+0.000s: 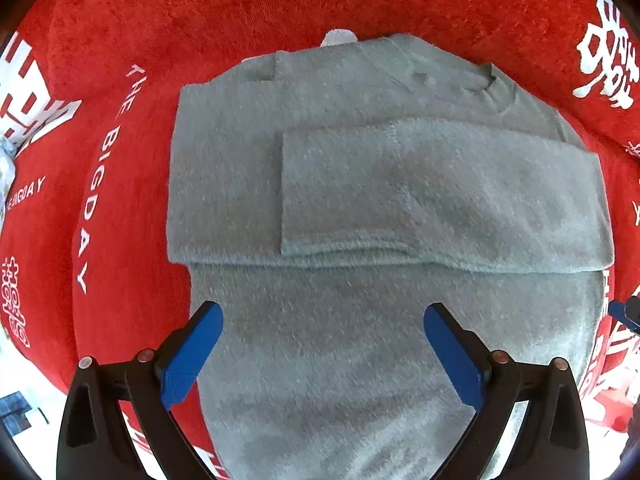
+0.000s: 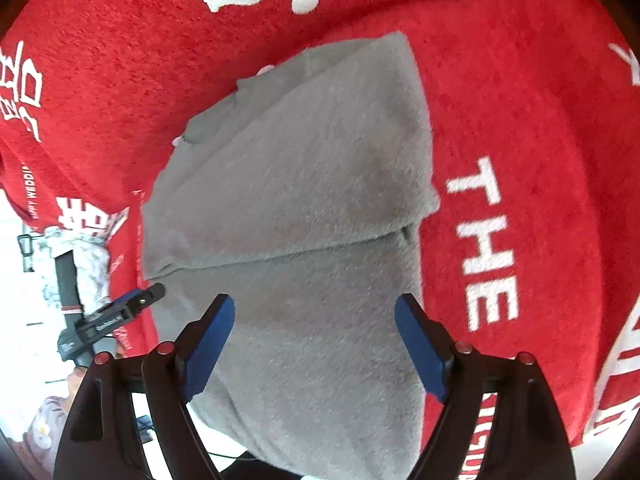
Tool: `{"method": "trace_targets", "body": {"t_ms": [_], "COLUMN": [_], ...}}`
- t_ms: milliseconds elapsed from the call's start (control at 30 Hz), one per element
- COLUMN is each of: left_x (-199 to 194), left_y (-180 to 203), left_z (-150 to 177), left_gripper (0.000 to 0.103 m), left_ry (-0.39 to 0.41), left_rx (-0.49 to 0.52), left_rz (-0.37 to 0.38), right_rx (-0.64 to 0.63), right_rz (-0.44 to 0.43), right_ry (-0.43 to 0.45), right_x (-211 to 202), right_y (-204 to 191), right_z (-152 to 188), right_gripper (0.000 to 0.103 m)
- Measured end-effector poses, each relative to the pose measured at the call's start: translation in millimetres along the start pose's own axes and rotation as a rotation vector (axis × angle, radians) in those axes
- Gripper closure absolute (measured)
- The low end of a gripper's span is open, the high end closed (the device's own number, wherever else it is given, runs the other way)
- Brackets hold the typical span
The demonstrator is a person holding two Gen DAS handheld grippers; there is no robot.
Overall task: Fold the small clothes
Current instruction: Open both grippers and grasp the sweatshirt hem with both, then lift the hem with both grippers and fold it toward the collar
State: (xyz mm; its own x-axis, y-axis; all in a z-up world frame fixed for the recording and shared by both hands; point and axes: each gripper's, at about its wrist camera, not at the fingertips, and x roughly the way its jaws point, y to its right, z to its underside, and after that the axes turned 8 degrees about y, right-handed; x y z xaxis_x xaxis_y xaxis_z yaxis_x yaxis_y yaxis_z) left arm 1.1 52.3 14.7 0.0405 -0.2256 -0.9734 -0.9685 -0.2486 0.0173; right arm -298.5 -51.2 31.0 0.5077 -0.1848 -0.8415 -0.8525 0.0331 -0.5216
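A grey sweater (image 1: 360, 200) lies flat on a red cloth (image 1: 240, 8) that covers the table; in the left wrist view its long axis runs straight away from the camera, collar (image 1: 490, 80) at the far end and hem toward the near edge of the picture; one sleeve (image 1: 440, 192) is folded crosswise over the chest, its cuff end pointing left, and a small pale tag (image 1: 338, 37) pokes out beyond the far edge. The left gripper (image 1: 322, 354) hovers over the lower body of the sweater with its blue jaws spread wide and nothing between them. In the right wrist view the same sweater (image 2: 304, 200) leans diagonally, far end up and to the right; the right gripper (image 2: 316, 352) hangs above the near part, jaws likewise wide apart and holding nothing; the tip of the other gripper shows at the sweater's left edge. The red cloth (image 2: 540, 140) carries white lettering: "THE" (image 2: 486, 244) beside the sweater in the right view, "THE BIGDAY" (image 1: 102, 176) down the left side in the left view, large Chinese characters (image 1: 608, 52) that I cannot read, and small print at the left of the right view that looks like "HAPPY WEDDI".
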Motion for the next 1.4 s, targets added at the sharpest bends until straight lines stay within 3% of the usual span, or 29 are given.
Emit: {"method": "trace_targets", "body": {"t_ms": [233,300,500,633,800,933,1133,1267,1400], "left_x": [-16,-17,-20,-20,-25,-31,-23,-6,9], "left_y": [6,7,5,-4,-23,-45,-75,-78,-74], "left_z": [12,19,43,66,102,135,200,242,262], "left_gripper": [0.002,0.002,0.002,0.002,0.002,0.002,0.002,0.002,0.002], "left_ry": [0.022,0.029,0.015,-0.006,0.0,-0.008,-0.085,-0.148,-0.176], "left_rx": [-0.054,-0.065,-0.055,-0.041,-0.031,-0.061,-0.103,-0.099,-0.116], "left_rz": [0.008,0.015,0.025,0.035,0.069,0.118,0.208,0.24,0.273], "right_rx": [-0.01,-0.019,-0.05,-0.102,-0.104,-0.067,-0.051,-0.039,-0.023], "right_rz": [-0.053,-0.071,-0.137,-0.142,-0.112,-0.14,-0.159,-0.097,-0.059], "right_ry": [-0.037,-0.051,-0.101,-0.068,-0.094,-0.128,-0.213,-0.259,-0.256], "right_x": [-2,-1,5,6,14,15,12,27,47], "right_y": [6,6,2,-2,0,9,36,61,81], "right_z": [5,8,29,48,84,117,181,220,242], "right_gripper": [0.012,0.0,0.0,0.0,0.0,0.0,0.0,0.0,0.0]}}
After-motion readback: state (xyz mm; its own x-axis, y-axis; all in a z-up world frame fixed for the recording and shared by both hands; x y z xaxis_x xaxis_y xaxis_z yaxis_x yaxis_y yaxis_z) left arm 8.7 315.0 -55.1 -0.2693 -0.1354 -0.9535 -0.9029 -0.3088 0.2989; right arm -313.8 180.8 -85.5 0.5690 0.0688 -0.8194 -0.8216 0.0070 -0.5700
